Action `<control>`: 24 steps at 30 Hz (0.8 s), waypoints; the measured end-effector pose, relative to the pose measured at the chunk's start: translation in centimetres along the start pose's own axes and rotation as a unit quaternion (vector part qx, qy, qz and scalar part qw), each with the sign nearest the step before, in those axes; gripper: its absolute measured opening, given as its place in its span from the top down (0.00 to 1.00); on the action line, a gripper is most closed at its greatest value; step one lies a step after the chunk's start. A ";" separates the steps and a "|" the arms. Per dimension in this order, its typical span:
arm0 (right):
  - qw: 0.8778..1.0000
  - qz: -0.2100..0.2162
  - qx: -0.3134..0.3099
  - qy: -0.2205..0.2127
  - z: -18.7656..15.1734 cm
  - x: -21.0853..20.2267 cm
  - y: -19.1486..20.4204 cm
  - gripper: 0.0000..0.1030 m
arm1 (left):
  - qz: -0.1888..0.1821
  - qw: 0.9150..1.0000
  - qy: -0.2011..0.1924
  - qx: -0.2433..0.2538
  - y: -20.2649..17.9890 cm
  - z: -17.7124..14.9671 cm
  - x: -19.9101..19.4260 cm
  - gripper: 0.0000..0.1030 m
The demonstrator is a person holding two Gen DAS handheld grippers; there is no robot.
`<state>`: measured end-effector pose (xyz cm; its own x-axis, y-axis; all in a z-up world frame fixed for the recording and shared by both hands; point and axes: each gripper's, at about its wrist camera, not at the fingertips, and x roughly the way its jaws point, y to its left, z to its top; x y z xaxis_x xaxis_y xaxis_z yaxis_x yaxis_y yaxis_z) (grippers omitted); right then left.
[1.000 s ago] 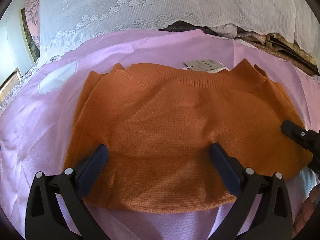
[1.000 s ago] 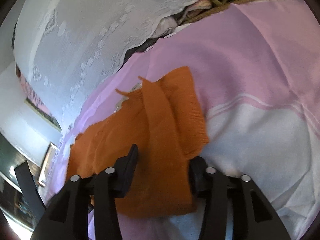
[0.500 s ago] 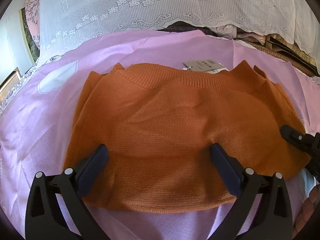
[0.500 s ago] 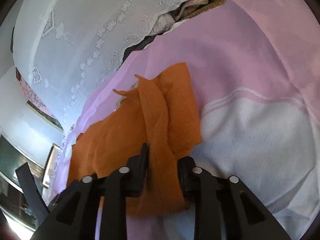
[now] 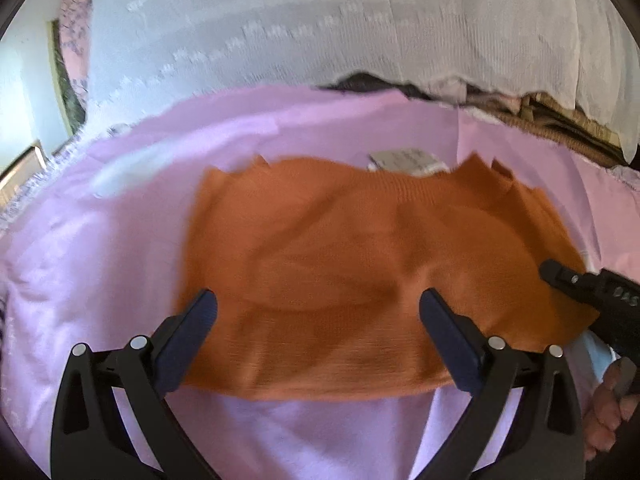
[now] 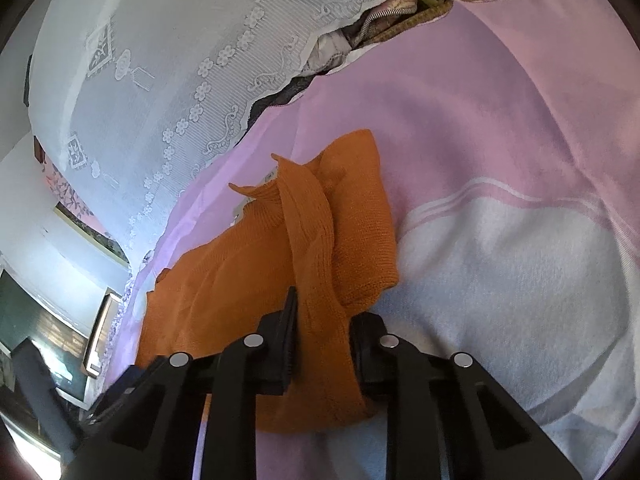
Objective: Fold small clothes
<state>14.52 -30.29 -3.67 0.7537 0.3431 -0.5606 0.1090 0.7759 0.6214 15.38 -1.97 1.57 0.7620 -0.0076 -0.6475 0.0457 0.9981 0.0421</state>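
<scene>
The orange sweater point(image 5: 360, 280) lies on the pink sheet point(image 5: 120, 240). The right gripper point(image 6: 322, 344), its jaws just closing, pinches the sweater's right edge; the left gripper point(image 5: 316, 320) hovers spread wide over its hem

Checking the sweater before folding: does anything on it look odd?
A white paper tag still sticks out at the orange sweater's collar; otherwise nothing odd.

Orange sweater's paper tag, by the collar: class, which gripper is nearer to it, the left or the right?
Left, I judge, narrowly. The left gripper hangs open above the orange sweater, opposite its paper tag. The right gripper pinches the sweater's side edge, off to one side.
</scene>
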 end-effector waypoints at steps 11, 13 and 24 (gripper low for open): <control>1.000 0.017 0.020 0.006 0.1 0.1 -0.9 0.78 | 0.001 1.000 -0.031 0.006 5.9 0.8 -2.0 0.04; 1.000 0.018 0.023 0.007 0.1 0.2 -1.0 0.78 | -0.016 1.000 -0.010 -0.020 7.3 0.8 -0.9 0.04; 1.000 0.007 0.021 0.011 0.1 0.4 -0.8 0.78 | -0.078 0.995 0.037 -0.059 9.2 0.1 1.3 0.04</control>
<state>14.81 -30.87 -4.33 0.7411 0.3649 -0.5636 0.1261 0.7488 0.6507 16.84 7.24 1.21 0.7023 -0.1630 -0.6930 0.0806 0.9854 -0.1501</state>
